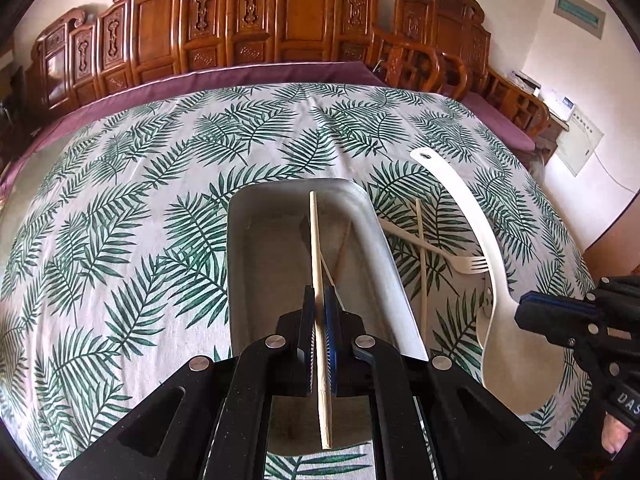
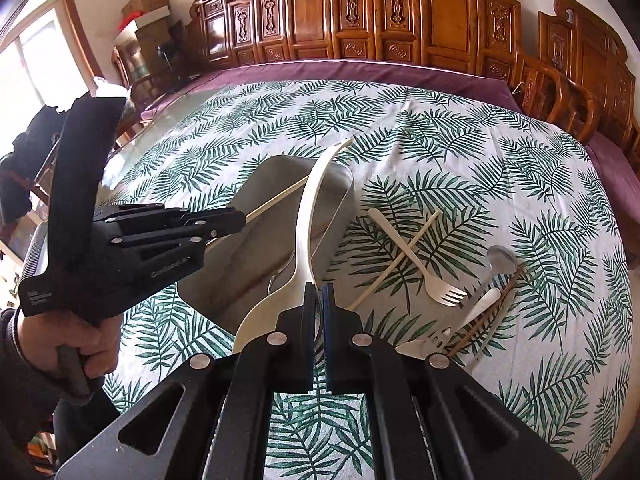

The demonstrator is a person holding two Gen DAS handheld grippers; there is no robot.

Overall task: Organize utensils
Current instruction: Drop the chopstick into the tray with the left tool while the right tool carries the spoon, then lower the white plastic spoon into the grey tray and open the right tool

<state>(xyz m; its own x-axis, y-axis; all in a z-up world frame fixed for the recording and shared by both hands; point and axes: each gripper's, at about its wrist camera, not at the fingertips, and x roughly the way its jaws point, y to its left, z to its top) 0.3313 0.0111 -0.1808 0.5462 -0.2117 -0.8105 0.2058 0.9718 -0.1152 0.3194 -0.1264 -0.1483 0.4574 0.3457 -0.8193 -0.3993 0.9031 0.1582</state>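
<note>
My left gripper (image 1: 320, 304) is shut on a wooden chopstick (image 1: 316, 248) and holds it over the metal tray (image 1: 380, 240). The left gripper also shows in the right wrist view (image 2: 236, 218), with the chopstick (image 2: 280, 196) sticking out over the tray (image 2: 224, 276). My right gripper (image 2: 318, 300) is shut on the bowl end of a large white rice paddle (image 2: 308, 208), held above the tray's right side. The paddle (image 1: 472, 216) and the right gripper (image 1: 524, 312) show at the right of the left wrist view.
On the leaf-print tablecloth (image 2: 480, 152) right of the tray lie a pale fork (image 2: 420, 264) crossed by a second chopstick (image 2: 396, 260), a metal spoon (image 2: 500, 260), dark chopsticks (image 2: 492, 308) and other cutlery. Carved wooden chairs (image 2: 400, 12) line the far side.
</note>
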